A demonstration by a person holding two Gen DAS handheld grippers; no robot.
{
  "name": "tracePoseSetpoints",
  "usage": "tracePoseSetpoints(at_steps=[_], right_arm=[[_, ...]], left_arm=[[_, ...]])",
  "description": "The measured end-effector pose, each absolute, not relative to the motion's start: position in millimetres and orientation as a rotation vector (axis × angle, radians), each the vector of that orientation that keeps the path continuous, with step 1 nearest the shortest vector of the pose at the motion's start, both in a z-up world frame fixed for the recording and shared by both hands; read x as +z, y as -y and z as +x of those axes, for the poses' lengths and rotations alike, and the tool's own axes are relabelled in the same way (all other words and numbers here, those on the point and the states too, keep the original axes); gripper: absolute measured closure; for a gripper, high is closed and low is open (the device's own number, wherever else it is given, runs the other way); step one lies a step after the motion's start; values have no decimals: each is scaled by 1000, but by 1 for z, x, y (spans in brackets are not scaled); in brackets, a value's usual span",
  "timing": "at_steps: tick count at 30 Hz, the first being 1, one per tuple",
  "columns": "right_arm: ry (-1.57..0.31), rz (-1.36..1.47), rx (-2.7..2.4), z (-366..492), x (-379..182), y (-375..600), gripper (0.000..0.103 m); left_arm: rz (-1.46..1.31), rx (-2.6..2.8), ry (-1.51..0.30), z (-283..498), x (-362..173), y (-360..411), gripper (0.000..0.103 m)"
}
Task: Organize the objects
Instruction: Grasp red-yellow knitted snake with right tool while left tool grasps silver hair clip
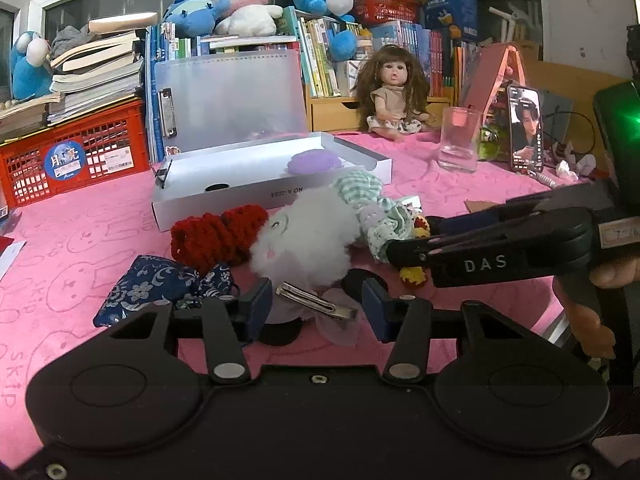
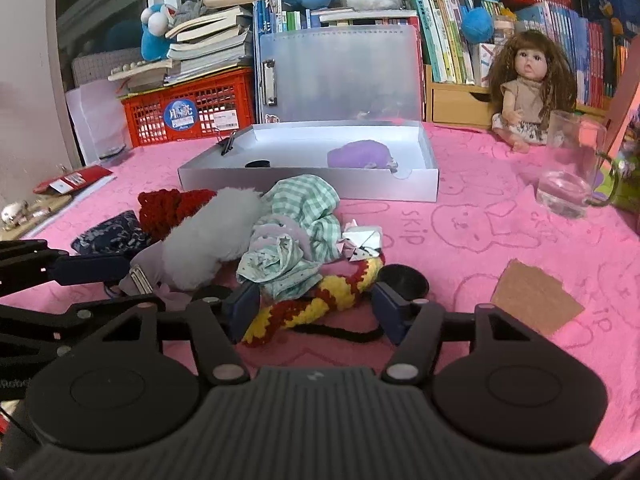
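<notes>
A pile of hair accessories lies on the pink cloth before a white box (image 1: 276, 190) that holds a purple scrunchie (image 1: 314, 162). The pile has a white fluffy clip (image 1: 308, 236) with a metal clasp (image 1: 316, 300), a red knitted scrunchie (image 1: 216, 236), a navy floral bow (image 1: 156, 288), a green checked scrunchie (image 2: 308, 204) and a yellow-red knitted band (image 2: 320, 304). My left gripper (image 1: 316, 308) is open around the metal clasp. My right gripper (image 2: 316, 308) is open around the yellow-red band and also shows in the left wrist view (image 1: 472, 248).
A glass mug (image 2: 572, 168), a doll (image 2: 528, 84), a phone (image 1: 525, 128), a cardboard scrap (image 2: 536, 296), a red crate (image 1: 72, 156) and a translucent folder (image 1: 236, 100) stand around. Books and plush toys fill the back.
</notes>
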State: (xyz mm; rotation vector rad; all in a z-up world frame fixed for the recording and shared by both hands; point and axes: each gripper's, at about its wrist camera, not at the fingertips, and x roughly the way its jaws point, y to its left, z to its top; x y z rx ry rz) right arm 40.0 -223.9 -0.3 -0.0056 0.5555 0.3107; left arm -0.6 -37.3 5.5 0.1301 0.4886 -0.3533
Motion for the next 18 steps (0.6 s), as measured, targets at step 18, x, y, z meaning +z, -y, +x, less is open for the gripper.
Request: tracePoseSetpoints(at_steps=[18], right_arm=[[-556, -56, 310, 58, -12, 215, 26]], left_arm=[[157, -342, -516, 6, -8, 46, 54]])
